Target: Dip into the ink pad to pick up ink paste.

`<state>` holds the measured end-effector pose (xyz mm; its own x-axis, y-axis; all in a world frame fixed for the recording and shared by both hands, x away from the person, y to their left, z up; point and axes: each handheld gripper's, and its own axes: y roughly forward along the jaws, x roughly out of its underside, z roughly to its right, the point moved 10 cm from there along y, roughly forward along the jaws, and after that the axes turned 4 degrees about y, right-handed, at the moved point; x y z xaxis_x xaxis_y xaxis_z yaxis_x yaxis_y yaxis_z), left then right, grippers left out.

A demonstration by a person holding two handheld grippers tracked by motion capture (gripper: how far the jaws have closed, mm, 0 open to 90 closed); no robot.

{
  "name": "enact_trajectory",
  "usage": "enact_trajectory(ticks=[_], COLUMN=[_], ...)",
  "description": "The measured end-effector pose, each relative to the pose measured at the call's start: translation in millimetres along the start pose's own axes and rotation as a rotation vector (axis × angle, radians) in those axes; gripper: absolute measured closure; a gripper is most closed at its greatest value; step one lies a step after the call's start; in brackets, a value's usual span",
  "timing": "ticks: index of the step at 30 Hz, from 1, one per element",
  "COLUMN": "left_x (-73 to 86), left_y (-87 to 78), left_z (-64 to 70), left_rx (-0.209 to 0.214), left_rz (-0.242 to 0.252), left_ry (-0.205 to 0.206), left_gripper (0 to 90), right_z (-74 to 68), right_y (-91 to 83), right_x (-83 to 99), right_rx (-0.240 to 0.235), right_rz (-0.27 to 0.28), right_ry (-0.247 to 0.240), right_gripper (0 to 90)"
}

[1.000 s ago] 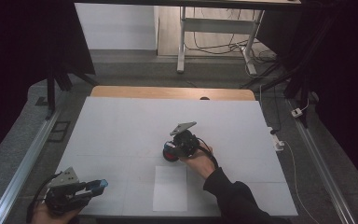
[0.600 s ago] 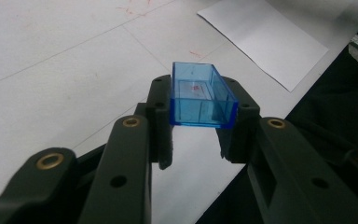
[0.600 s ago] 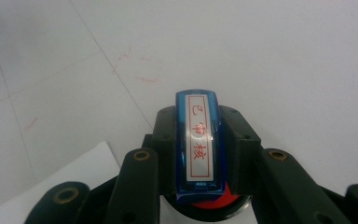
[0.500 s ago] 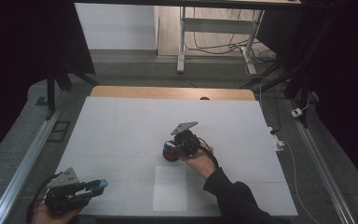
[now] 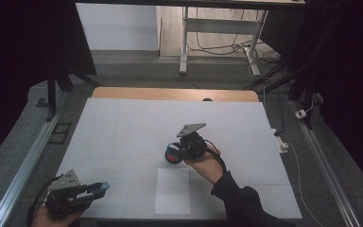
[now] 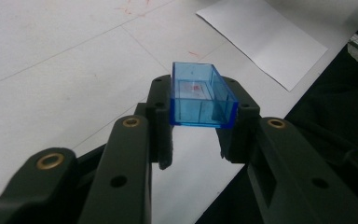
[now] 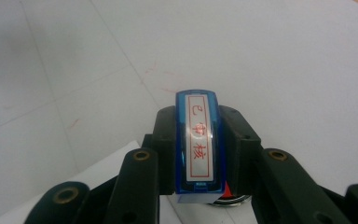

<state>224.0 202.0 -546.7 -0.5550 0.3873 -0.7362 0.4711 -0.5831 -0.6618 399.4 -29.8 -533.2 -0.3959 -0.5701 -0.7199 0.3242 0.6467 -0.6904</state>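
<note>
**Hand-held grippers each clamp a blue part; little has changed in the last second**

Left hand-held gripper (image 5: 97, 188) sits at the near left corner of the tabletop (image 5: 123, 123), its jaws closed on the blue clear cap (image 6: 200, 95), an open-topped plastic box pinched by its two long sides. In the left gripper view the cap hangs above the white surface, with the sheet of paper (image 6: 263, 39) lying farther off toward the near edge.

The right hand-held gripper (image 5: 172, 153) is near the middle of the tabletop, just beyond the far edge of the paper. Its jaws are clamped on the blue stamp (image 7: 199, 144), held with its printing face up toward the camera; the face shows a red frame with red characters on a pale ground. A red and metallic part peeks out just below the stamp, too hidden to identify.

Against the frames from a second ago and half a second ago, the left hand-held gripper has stayed where it was. The right one has held its place as well, with only a slight shift toward the near edge. The paper has not moved.
</note>
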Motion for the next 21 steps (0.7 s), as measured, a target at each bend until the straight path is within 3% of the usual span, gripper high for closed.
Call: enact_trajectory(ticks=[21], left_x=[0.2], left_y=[0.2], left_z=[1.4], left_rx=[0.010], left_rz=[-0.002], left_ry=[0.010], left_gripper=[67.9], right_z=[-29.1], right_y=[-38.6], right_x=[-0.7], right_rx=[-0.079], right_rz=[0.058], right_ry=[-0.035], right_gripper=[70.0])
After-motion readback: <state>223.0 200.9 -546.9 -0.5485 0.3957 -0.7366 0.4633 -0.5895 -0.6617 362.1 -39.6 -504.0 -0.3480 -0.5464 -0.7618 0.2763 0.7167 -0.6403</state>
